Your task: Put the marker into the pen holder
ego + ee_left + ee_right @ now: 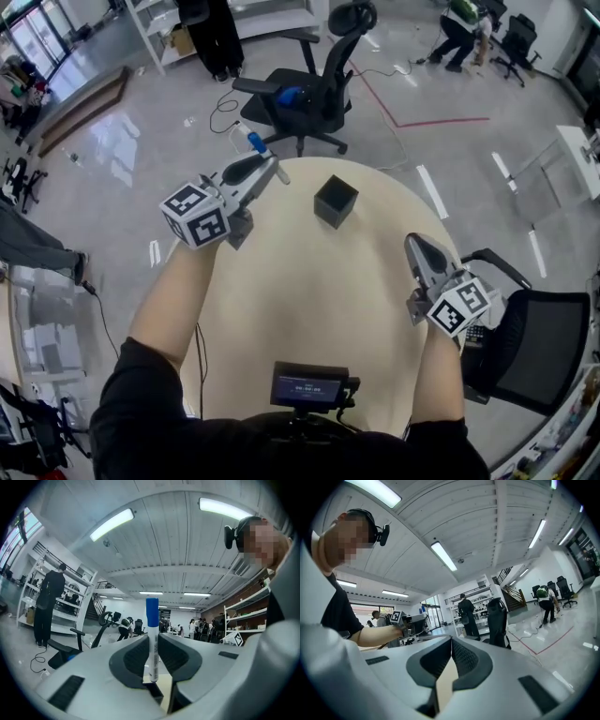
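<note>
A: Where is the marker [263, 153]?

B: In the left hand-held gripper [274, 171]. Its jaws pinch the white barrel near one end. In the left gripper view the marker [152, 641] stands upright across them, blue cap on top.

A: And from the head view?

B: The left hand-held gripper hangs at the far left rim of the round tabletop [300, 309]. The capped end juts past that rim, over the grey floor [141, 169].

A: The pen holder?

B: The pen holder [335, 201] is a black cube on the far part of the tabletop. It stands to the right of the left hand-held gripper and apart from it. The marker is off to its left, not touching it.

A: What about the right hand-held gripper [419, 247]?

B: It sits near the right rim of the tabletop, well apart from the pen holder. In the right gripper view its jaws are pressed together at the tips and grip nothing. Pale tabletop shows through the gap lower down.

A: Anything else?

B: A black office chair [314, 89] stands on the floor beyond the tabletop. A small dark device [309, 386] with a lit screen is at the near edge, by the person's chest.
</note>
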Demonstrator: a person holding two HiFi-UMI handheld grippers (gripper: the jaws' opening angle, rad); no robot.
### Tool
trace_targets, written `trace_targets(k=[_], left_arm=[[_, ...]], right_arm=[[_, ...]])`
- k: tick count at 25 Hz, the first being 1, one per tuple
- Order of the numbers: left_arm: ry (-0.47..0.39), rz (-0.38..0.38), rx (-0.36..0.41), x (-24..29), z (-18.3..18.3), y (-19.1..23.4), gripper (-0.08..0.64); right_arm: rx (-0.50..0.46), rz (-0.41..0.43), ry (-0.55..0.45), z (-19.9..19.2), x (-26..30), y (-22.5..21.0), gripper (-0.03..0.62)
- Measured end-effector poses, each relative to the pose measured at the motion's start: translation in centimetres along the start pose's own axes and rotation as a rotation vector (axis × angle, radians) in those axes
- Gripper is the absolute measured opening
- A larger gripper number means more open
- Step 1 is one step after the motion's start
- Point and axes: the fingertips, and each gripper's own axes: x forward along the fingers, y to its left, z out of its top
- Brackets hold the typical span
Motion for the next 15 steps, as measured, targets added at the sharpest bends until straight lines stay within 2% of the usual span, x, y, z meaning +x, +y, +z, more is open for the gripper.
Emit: trace_targets(k=[6,9,12,15], left_arm=[[0.062,-0.016,-0.033,8.0,-8.3,5.0,0.063],[0.067,-0.055,-0.052,10.5,-11.8,5.4,0.063],[0.079,-0.087,-0.036,12.4,-15.1,5.4,0.063],[0.044,-0.134,-0.052,13.5,-16.7,5.2,0.061]], right_arm=[[0.040,0.009,0.008,-6.6,2.6,-2.9,0.005],[0.083,0.031,-0.016,-8.9,3.7,-3.8,0.005],[0.101,0.058,-0.030,-10.9,4.6,-4.3,0.005],[0.106,0.075,-0.025,-12.8,5.3,-4.5,0.006]])
